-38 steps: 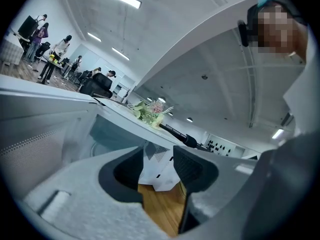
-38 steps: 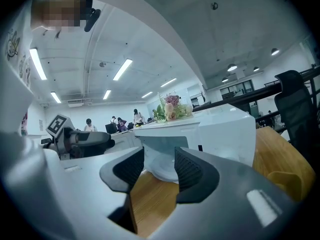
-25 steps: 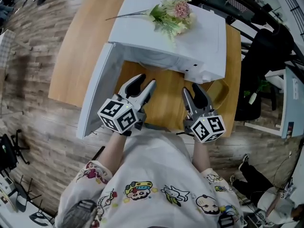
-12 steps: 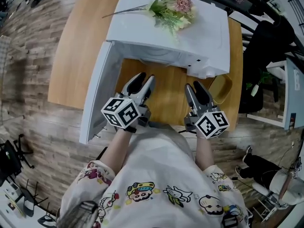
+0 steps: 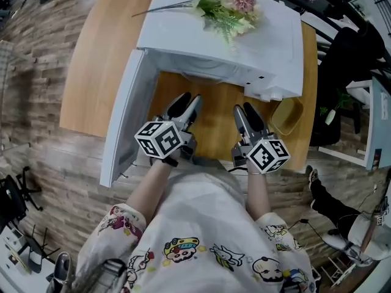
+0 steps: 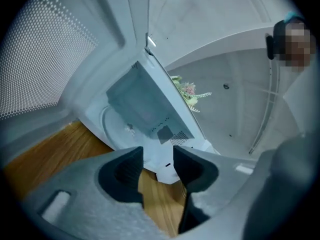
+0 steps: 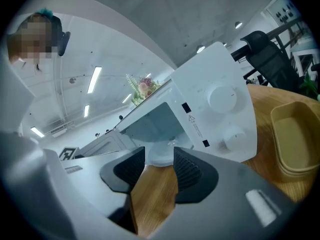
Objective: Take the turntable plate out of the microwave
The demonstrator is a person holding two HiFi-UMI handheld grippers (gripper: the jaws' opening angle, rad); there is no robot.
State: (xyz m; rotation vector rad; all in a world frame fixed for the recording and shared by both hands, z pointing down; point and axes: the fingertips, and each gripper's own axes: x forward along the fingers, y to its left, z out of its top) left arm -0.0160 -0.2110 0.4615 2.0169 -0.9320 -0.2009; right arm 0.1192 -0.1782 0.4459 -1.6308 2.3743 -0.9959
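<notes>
Lower centre of the head view: left gripper and right gripper are held side by side above the wooden worktop, both pointing at the microwave. On each, the jaws stand apart with nothing between them. The microwave door hangs wide open at centre left. The turntable plate sits inside the cavity, its curved rim faintly visible in the left gripper view. A yellow tray lies at right beside the microwave. Artificial flowers lie on its top, upper centre.
</notes>
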